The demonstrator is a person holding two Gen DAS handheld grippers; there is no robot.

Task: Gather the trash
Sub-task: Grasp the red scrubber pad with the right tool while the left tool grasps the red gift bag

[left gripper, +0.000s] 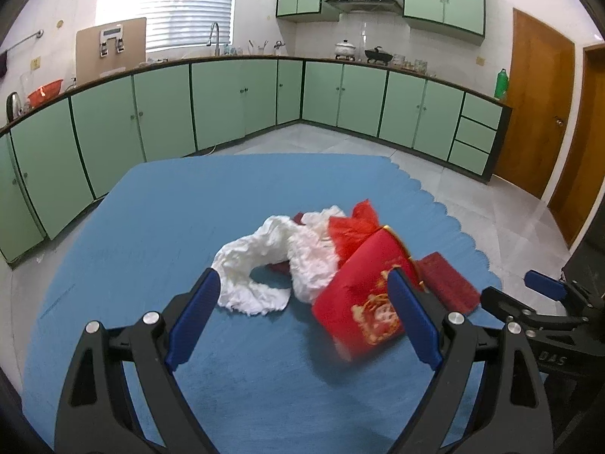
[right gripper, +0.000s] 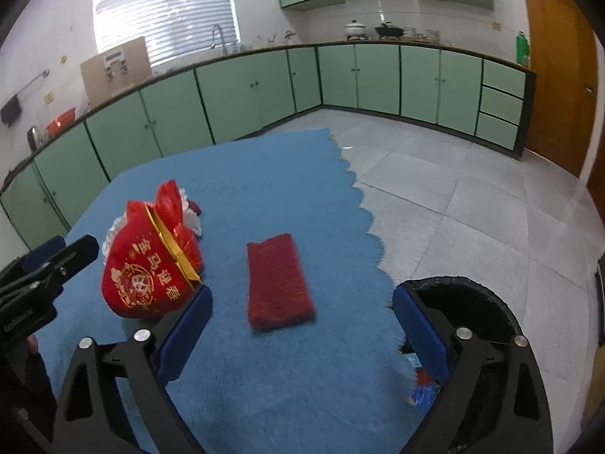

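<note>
Both tools stand wide apart and empty: my left tool hangs low over the crumpled white paper and red gift box at frame centre, my right tool before the dark red pad. I'd settle squarely over each before clamping. Lower right sits the black-lined bin; beyond the blue mat, grey tiled floor and green kitchen cabinets.

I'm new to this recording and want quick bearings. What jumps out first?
A bright red box with gold print lies on the blue mat, with crumpled white paper against it. Beside the box lies a flat dark red packet. A black bin stands at the mat's edge, behind the open right claw.
</note>
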